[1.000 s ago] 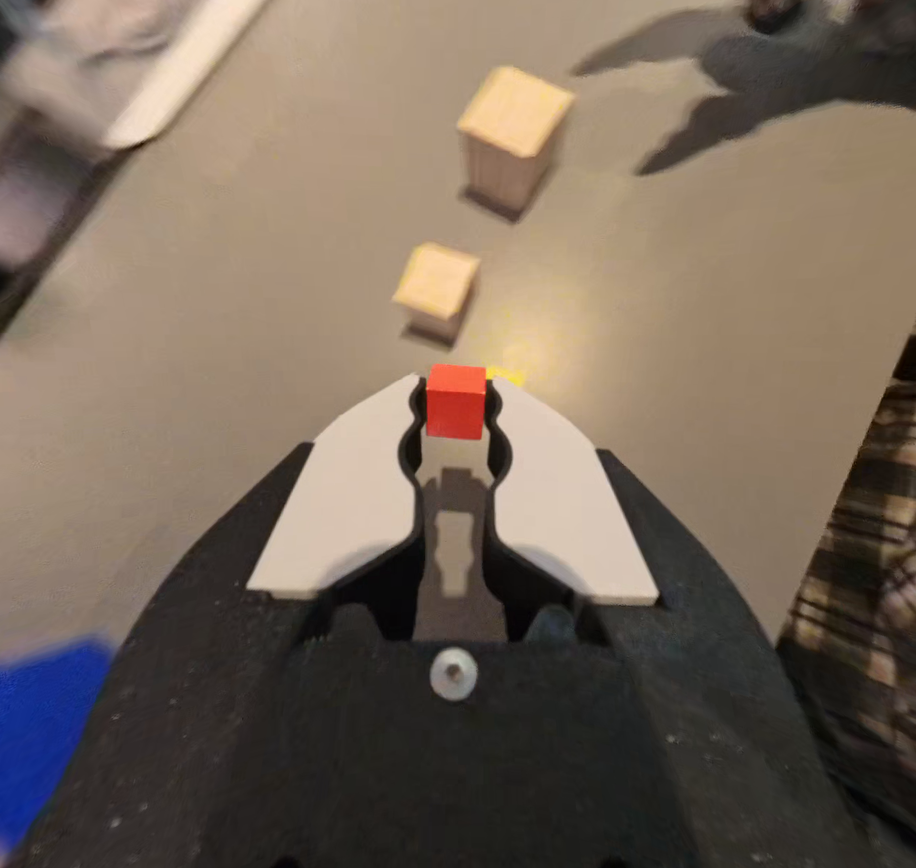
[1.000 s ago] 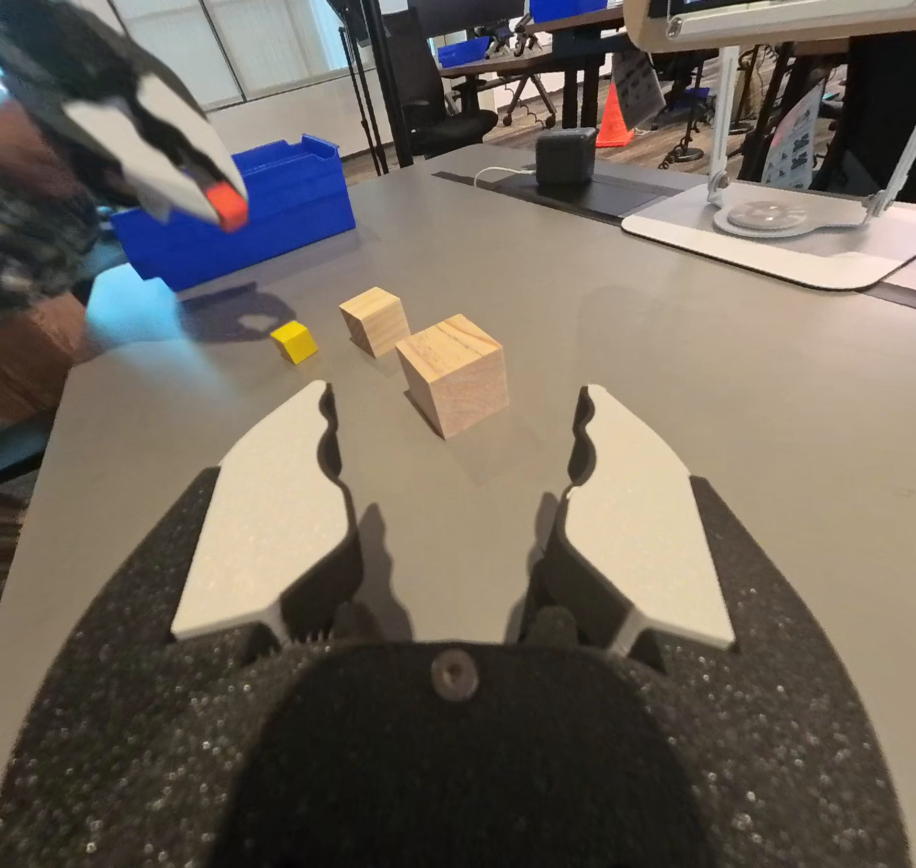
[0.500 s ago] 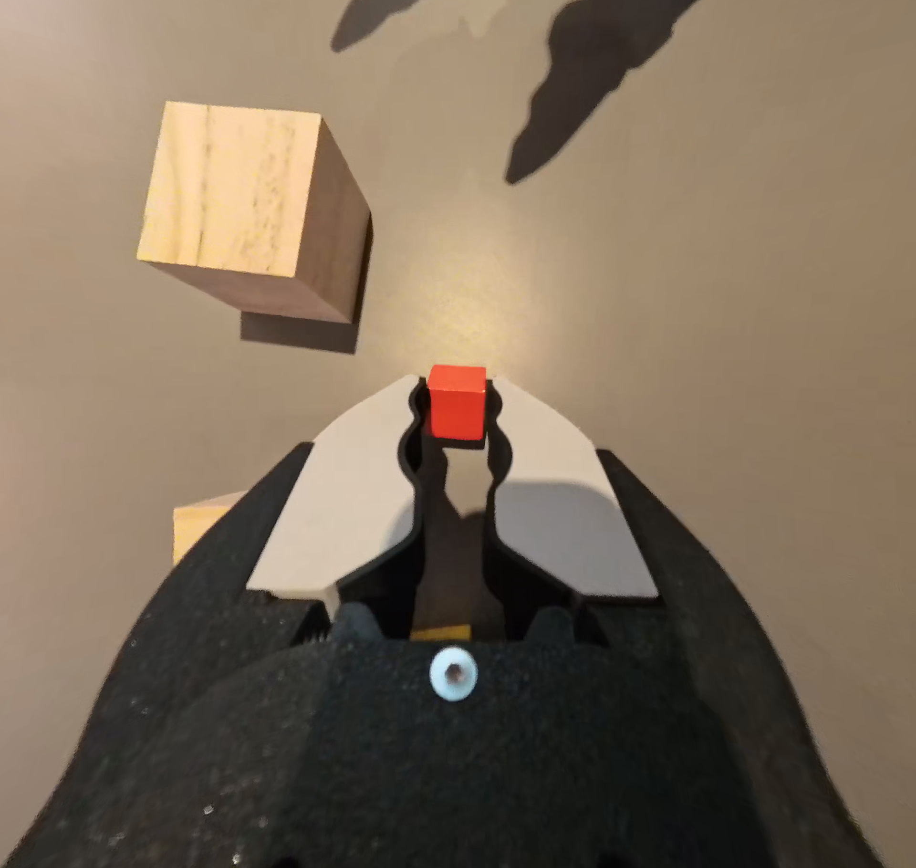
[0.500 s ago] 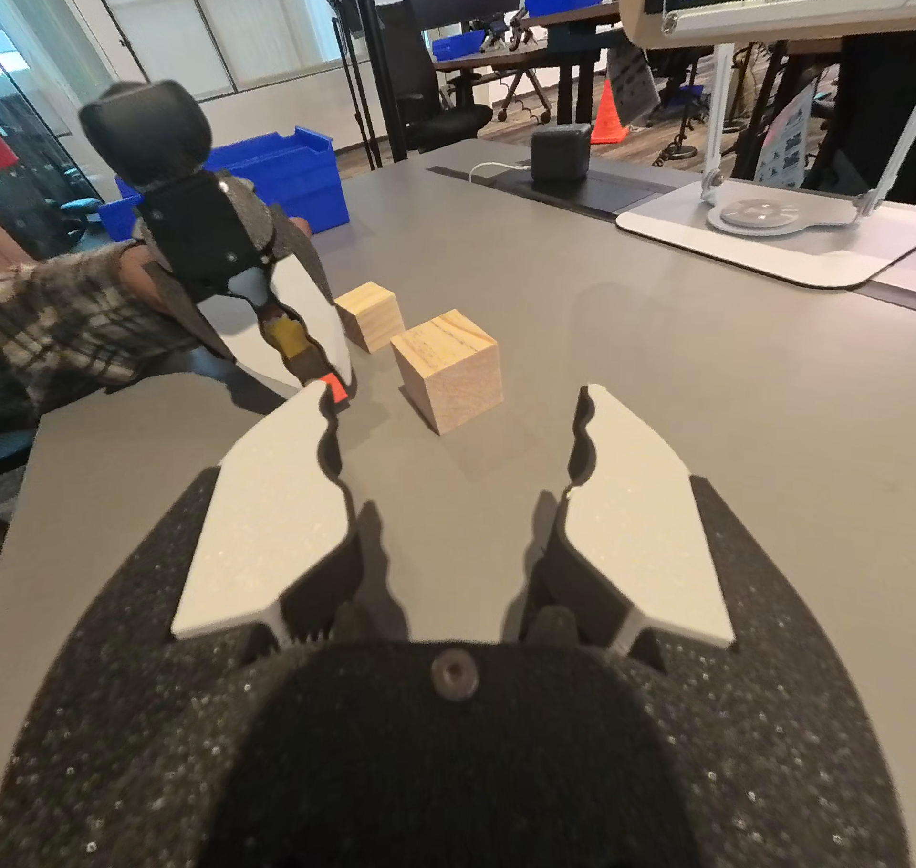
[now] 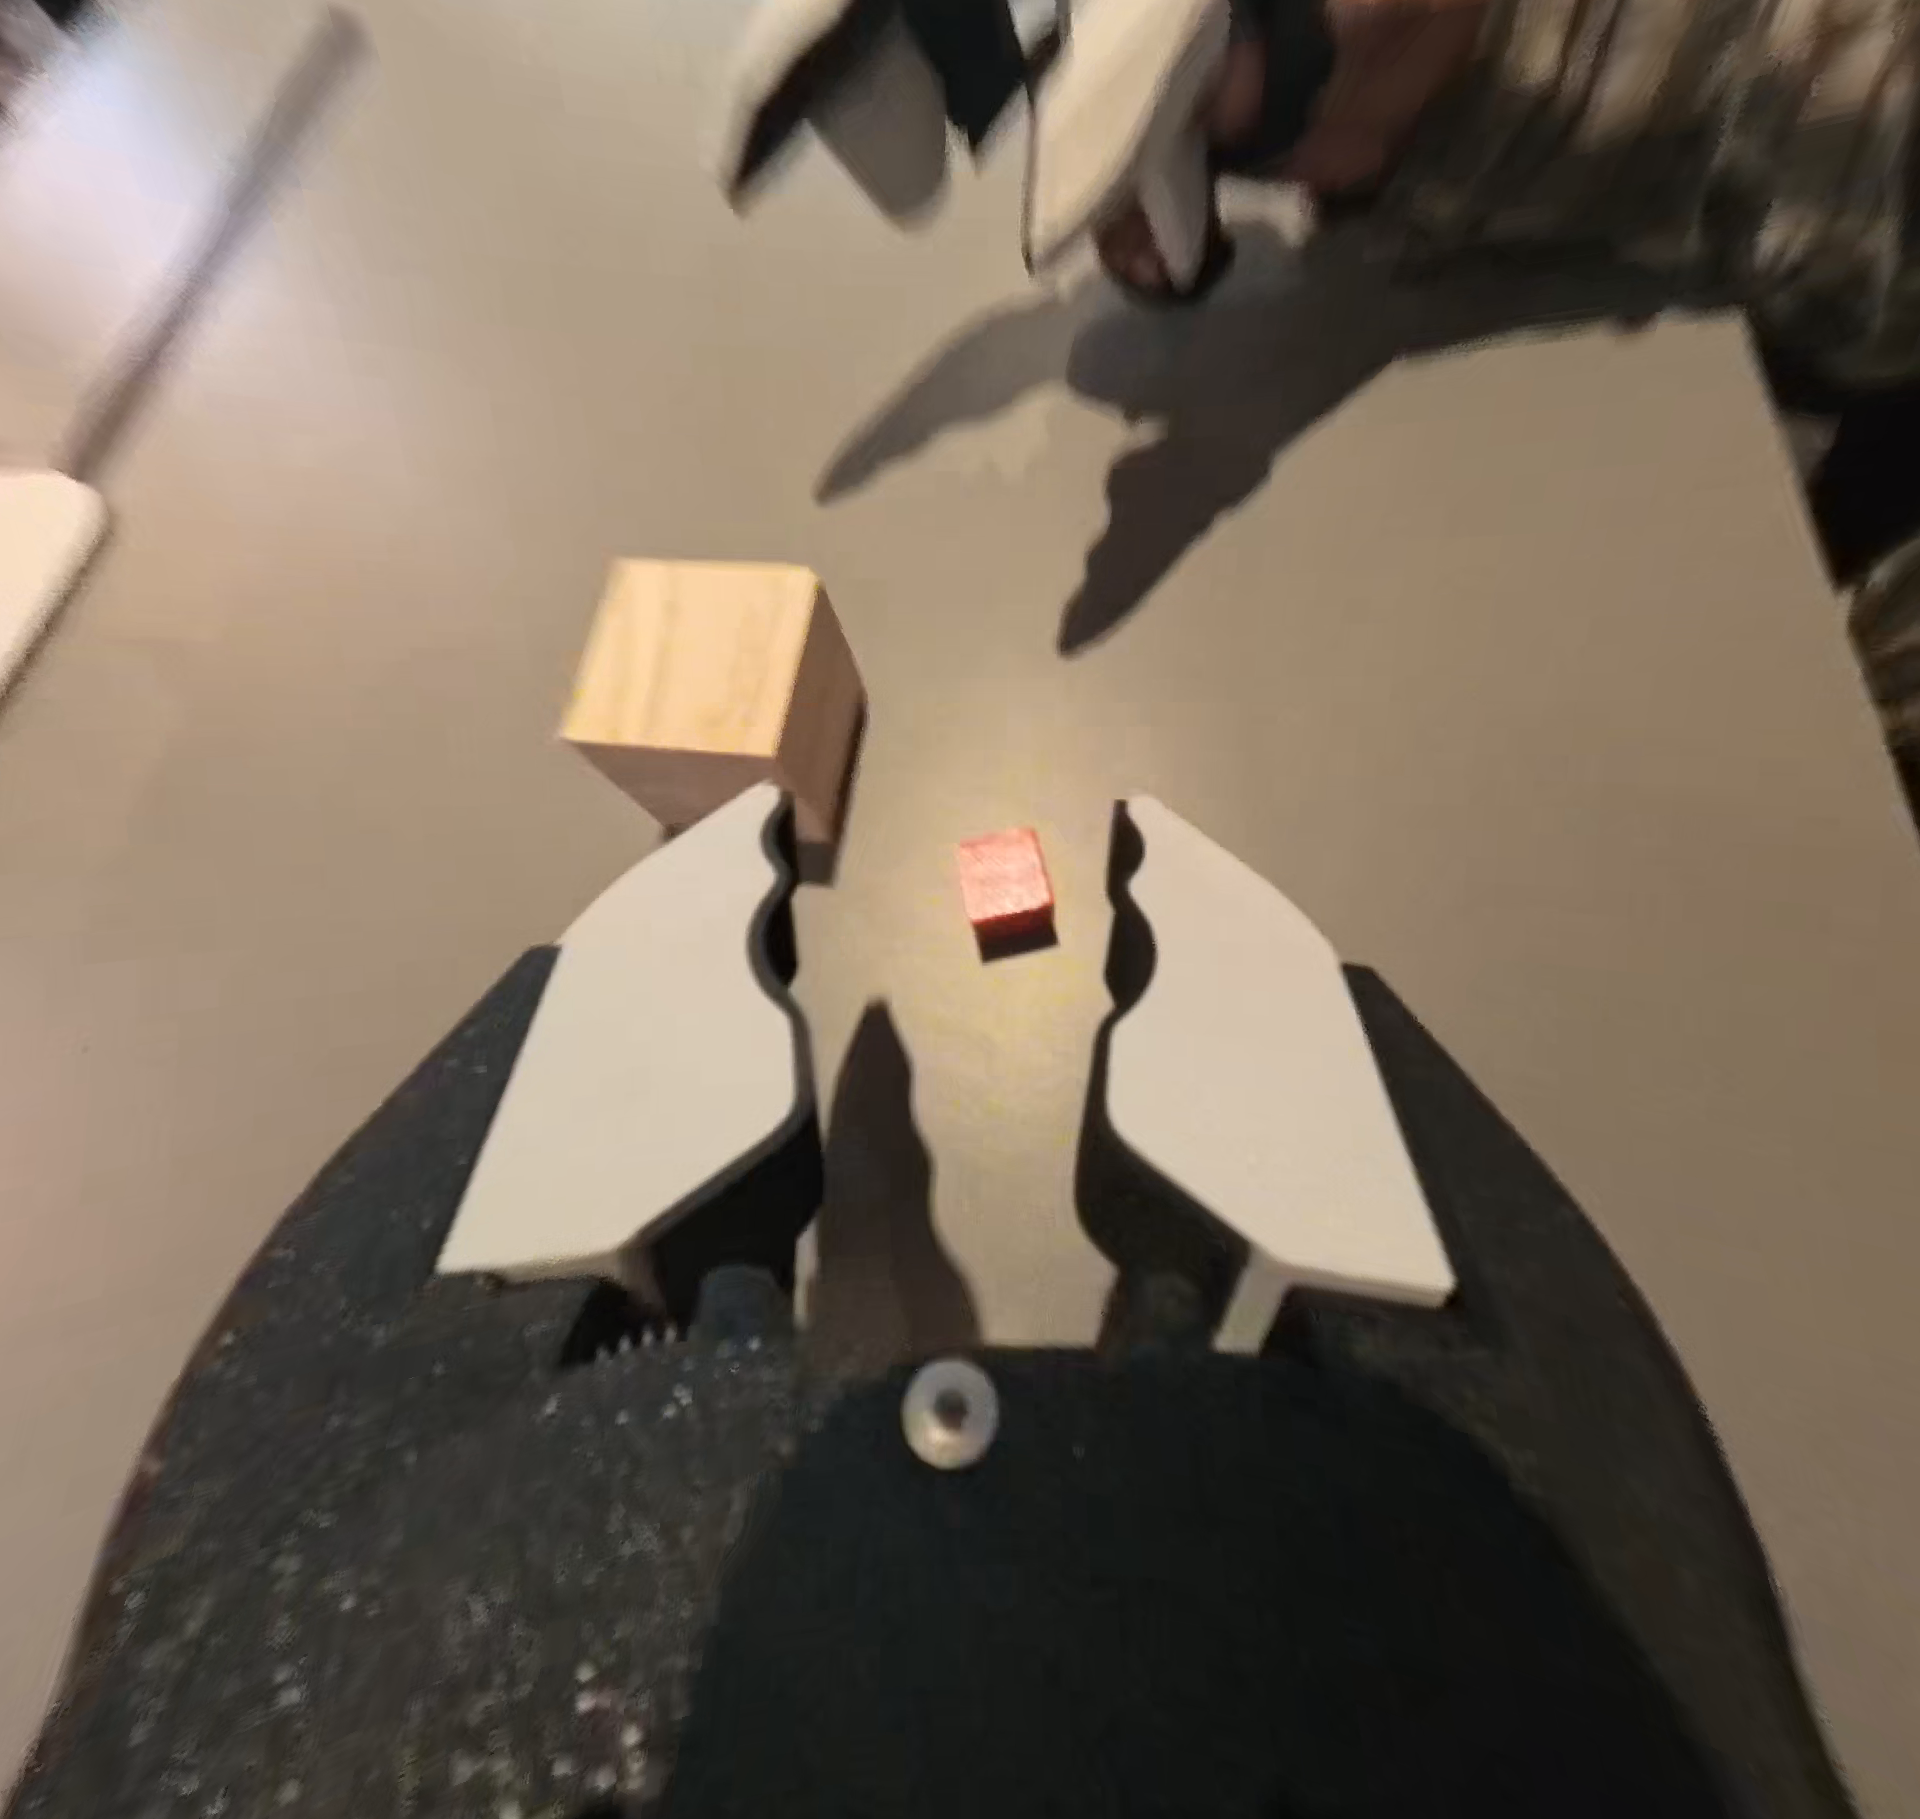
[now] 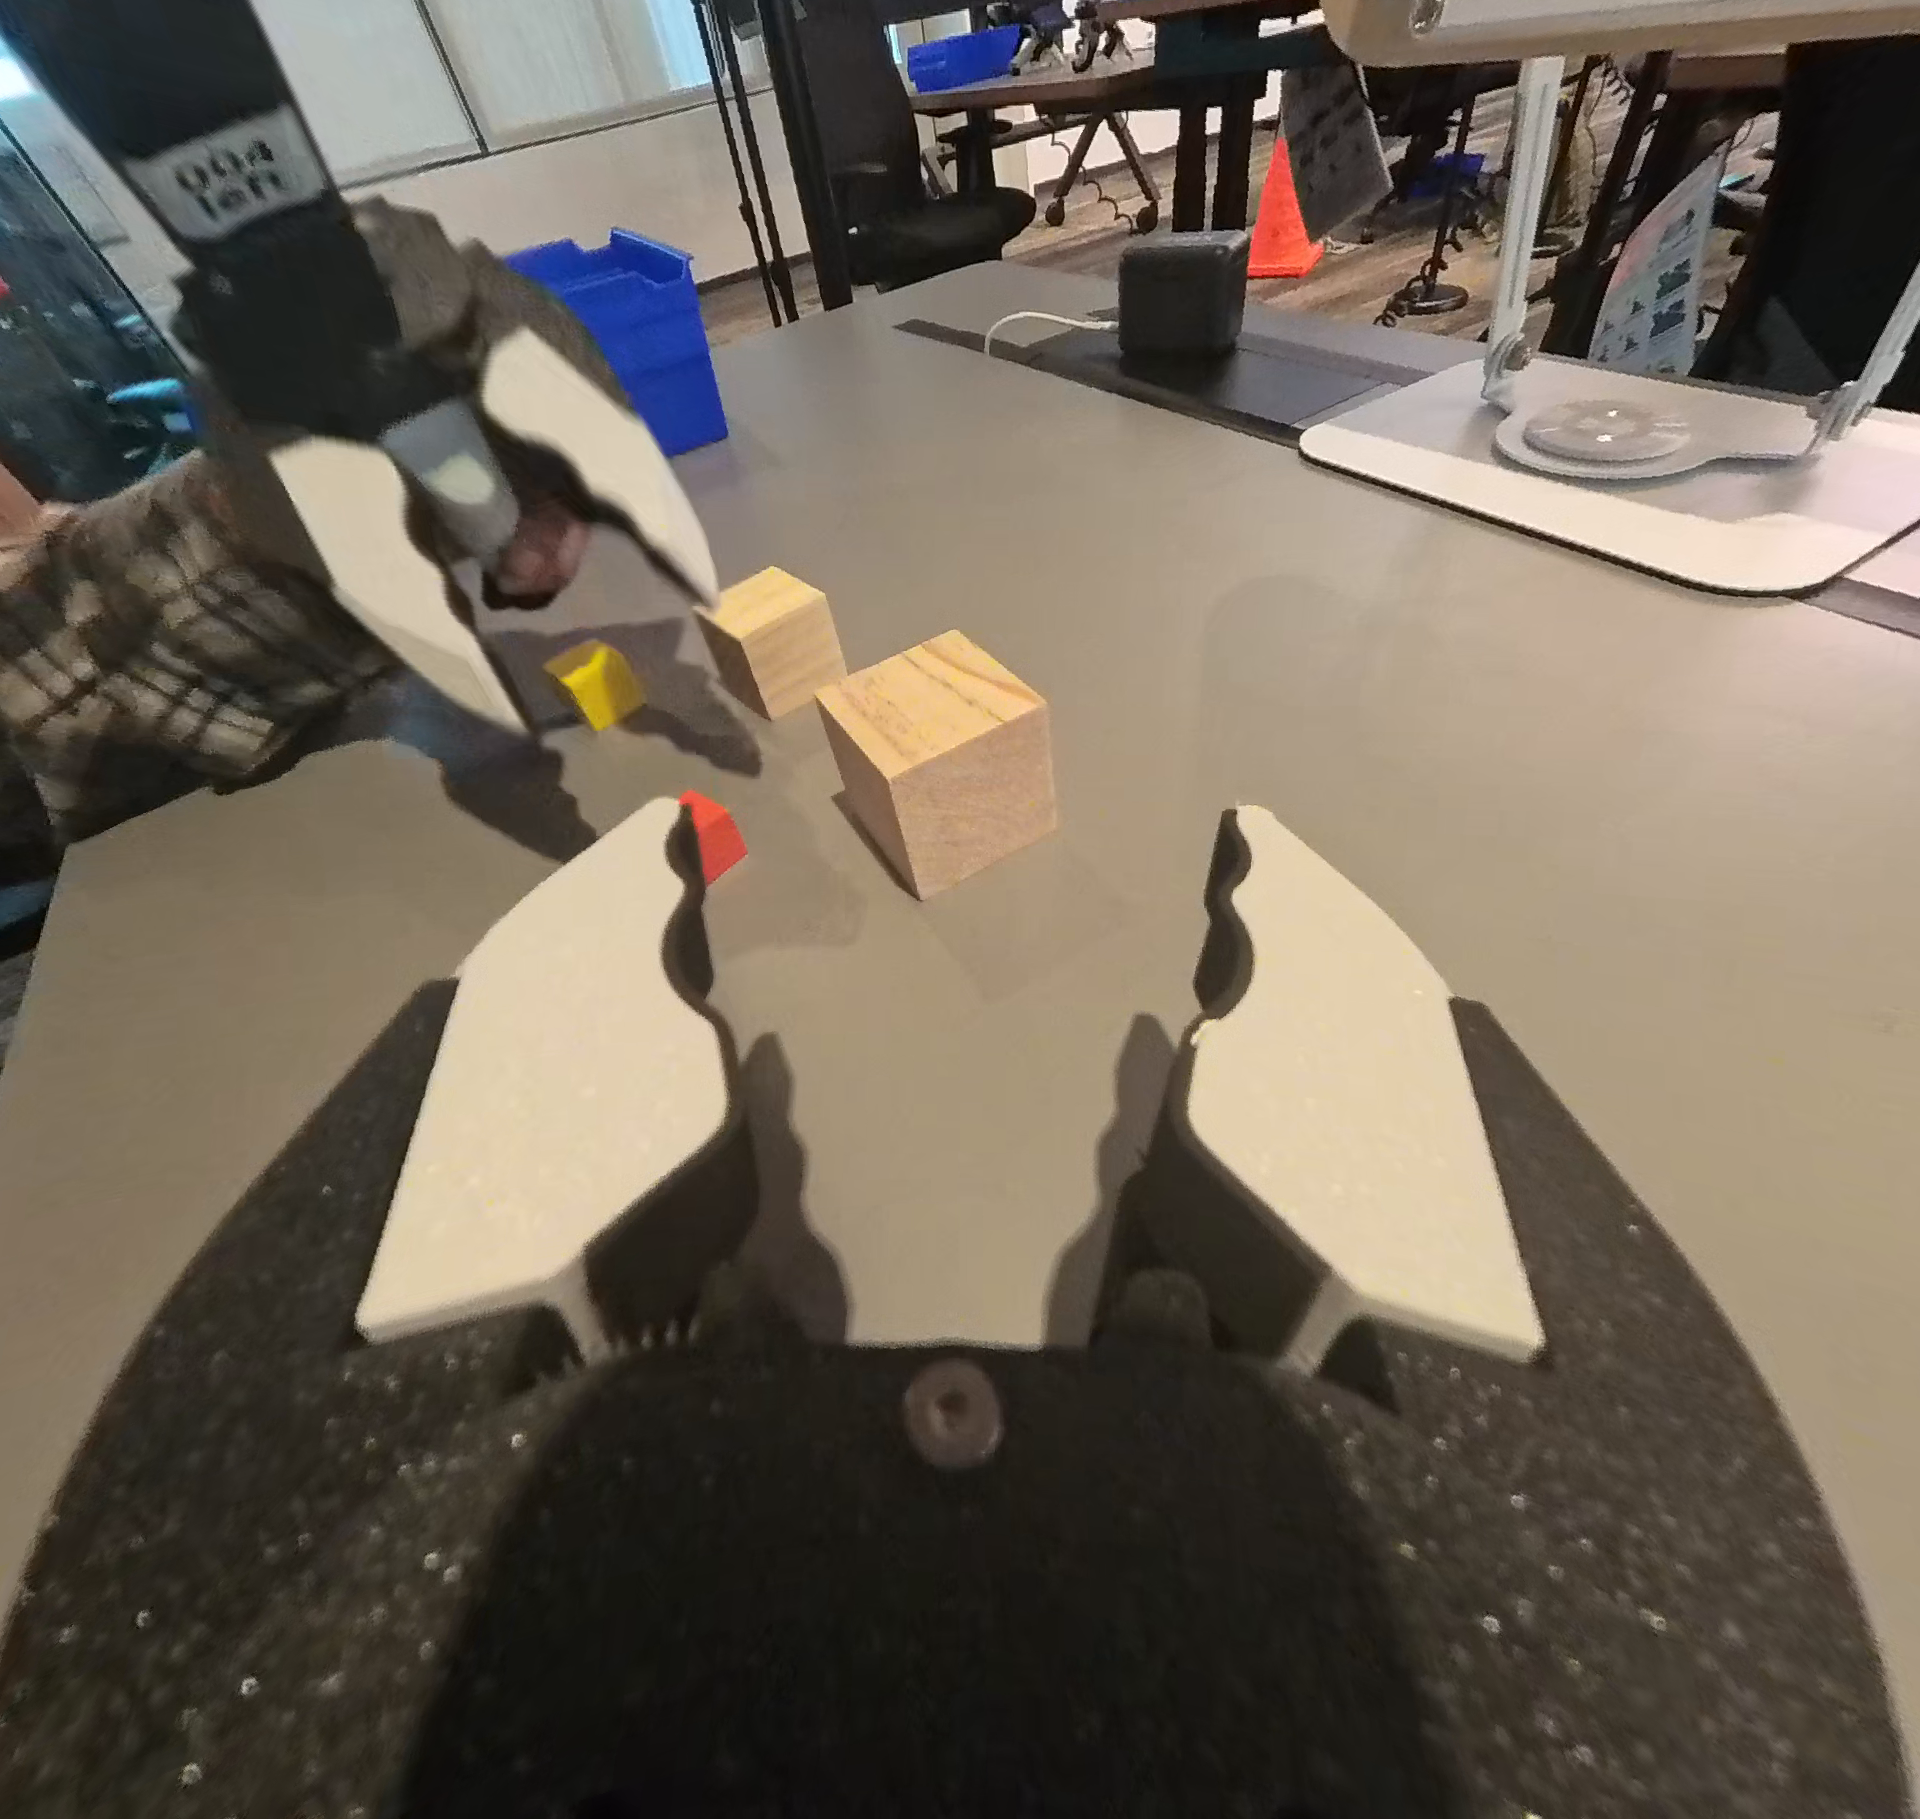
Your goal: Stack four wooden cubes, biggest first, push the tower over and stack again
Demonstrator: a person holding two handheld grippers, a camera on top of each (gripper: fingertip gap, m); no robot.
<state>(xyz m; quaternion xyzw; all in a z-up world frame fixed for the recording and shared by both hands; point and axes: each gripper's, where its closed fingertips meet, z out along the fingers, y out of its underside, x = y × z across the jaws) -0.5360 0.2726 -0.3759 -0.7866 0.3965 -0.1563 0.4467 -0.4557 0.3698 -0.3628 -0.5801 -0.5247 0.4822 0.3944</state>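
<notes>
Four cubes lie apart on the grey table (image 6: 1351, 730). The biggest plain wooden cube (image 6: 940, 756) (image 5: 717, 689) stands in the middle. A smaller wooden cube (image 6: 774, 637) is behind it, and a small yellow cube (image 6: 594, 683) is to its left. The tiny red cube (image 5: 1003, 881) (image 6: 717, 834) lies on the table beside the big cube. My left gripper (image 5: 945, 824) is open and empty, raised above the red cube; it also shows in the right wrist view (image 6: 613, 657). My right gripper (image 6: 951, 824) is open and empty, short of the big cube; it shows blurred in the left wrist view (image 5: 904, 180).
A blue bin (image 6: 634, 325) stands at the table's far left. A black box (image 6: 1179, 304) on a dark mat and a white stand base (image 6: 1621, 491) are at the back right. A person's plaid sleeve (image 6: 135, 626) holds the left gripper. The right gripper is farther from the tiny red cube (image 5: 1003, 881), some 12 cm, than the left, some 5 cm.
My left gripper opened and let go of the red cube, which now lies on the table beside the big cube. The left gripper then rose. My right gripper has hardly moved.
</notes>
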